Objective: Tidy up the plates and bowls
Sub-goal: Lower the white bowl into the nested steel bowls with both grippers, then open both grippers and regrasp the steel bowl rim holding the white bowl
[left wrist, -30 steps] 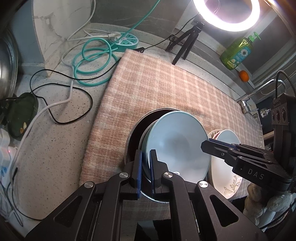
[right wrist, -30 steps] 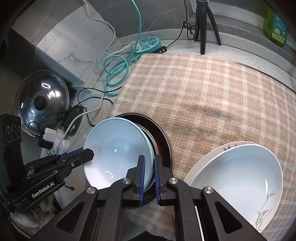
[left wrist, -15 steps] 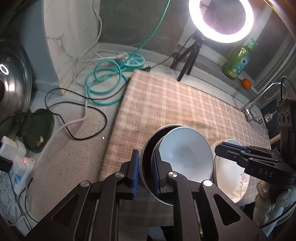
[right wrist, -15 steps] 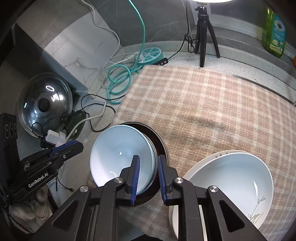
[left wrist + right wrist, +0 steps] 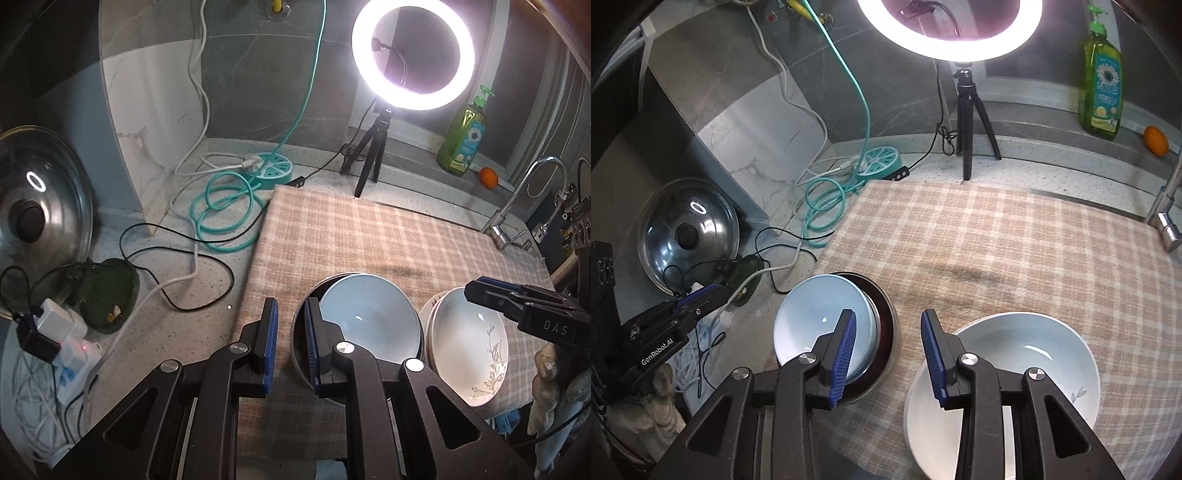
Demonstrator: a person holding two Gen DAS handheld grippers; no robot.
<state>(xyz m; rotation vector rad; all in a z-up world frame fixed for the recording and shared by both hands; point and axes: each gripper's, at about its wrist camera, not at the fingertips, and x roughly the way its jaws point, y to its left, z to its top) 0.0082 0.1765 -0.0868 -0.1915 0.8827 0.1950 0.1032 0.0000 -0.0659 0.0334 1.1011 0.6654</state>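
A light blue bowl [image 5: 369,321] [image 5: 820,325] rests tilted inside a dark metal bowl [image 5: 314,291] [image 5: 882,306] near the front of the checked cloth [image 5: 369,236]. To its right is a stack of white plates [image 5: 469,343] [image 5: 1015,369] with a leaf print. My left gripper [image 5: 291,301] [image 5: 716,291] hovers over the dark bowl's left rim, jaws slightly apart and holding nothing. My right gripper [image 5: 888,314] [image 5: 476,288] hangs between the bowls and the plates. Its jaws are opening, with only cloth showing between them.
A lit ring light on a tripod [image 5: 369,166], a green soap bottle [image 5: 465,136], an orange [image 5: 489,176] and a faucet [image 5: 517,206] line the back. Left of the cloth lie teal and black cables [image 5: 221,210], a pot lid [image 5: 37,218], a dark dish [image 5: 107,295] and a power strip [image 5: 62,332].
Both grippers let go of the blue bowl's rim, rose and drew back. The right jaws spread wider. The blue bowl stays in the dark bowl.
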